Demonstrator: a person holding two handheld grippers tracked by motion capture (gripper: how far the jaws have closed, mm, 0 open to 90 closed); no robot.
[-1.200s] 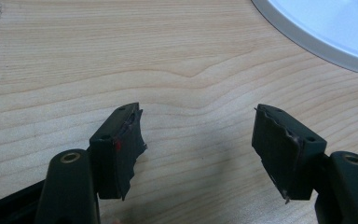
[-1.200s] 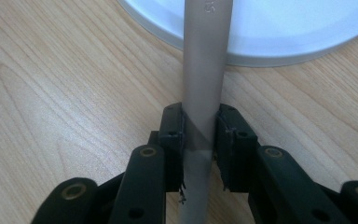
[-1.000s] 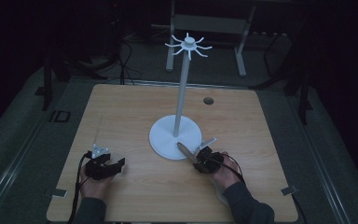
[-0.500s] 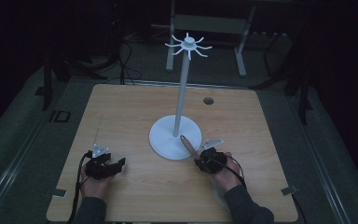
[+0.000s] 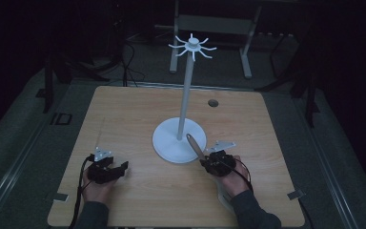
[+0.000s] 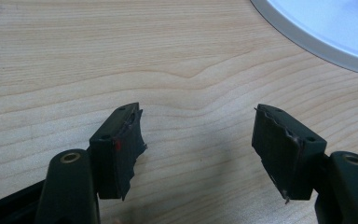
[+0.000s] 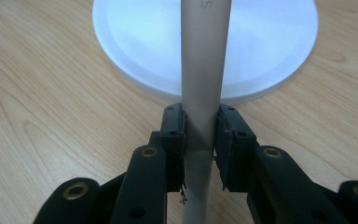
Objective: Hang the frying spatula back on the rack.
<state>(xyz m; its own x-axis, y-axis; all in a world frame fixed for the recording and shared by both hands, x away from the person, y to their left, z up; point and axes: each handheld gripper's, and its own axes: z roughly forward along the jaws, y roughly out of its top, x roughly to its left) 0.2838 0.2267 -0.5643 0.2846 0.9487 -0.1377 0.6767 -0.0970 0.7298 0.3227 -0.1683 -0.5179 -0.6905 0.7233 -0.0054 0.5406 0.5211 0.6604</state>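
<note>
- Right hand-held gripper (image 5: 204,160), lower right of centre in the high view: jaws clamped on a grey utensil handle (image 7: 203,84), which slants up-left over the rim of the white stand base (image 5: 171,143).
- Left hand-held gripper (image 6: 198,149), lower left: jaws spread apart, only bare table (image 6: 121,60) between them.
- Stand pole (image 5: 186,95) upright at centre frame, its hooked top (image 5: 192,46) carrying no items.

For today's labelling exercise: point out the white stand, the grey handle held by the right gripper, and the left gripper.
white stand (image 5: 164,143), high view, on its round base.
grey handle (image 7: 204,56), right gripper view, on the shaft above the jaws.
left gripper (image 6: 198,144), left gripper view, midway between its open jaws.
</note>
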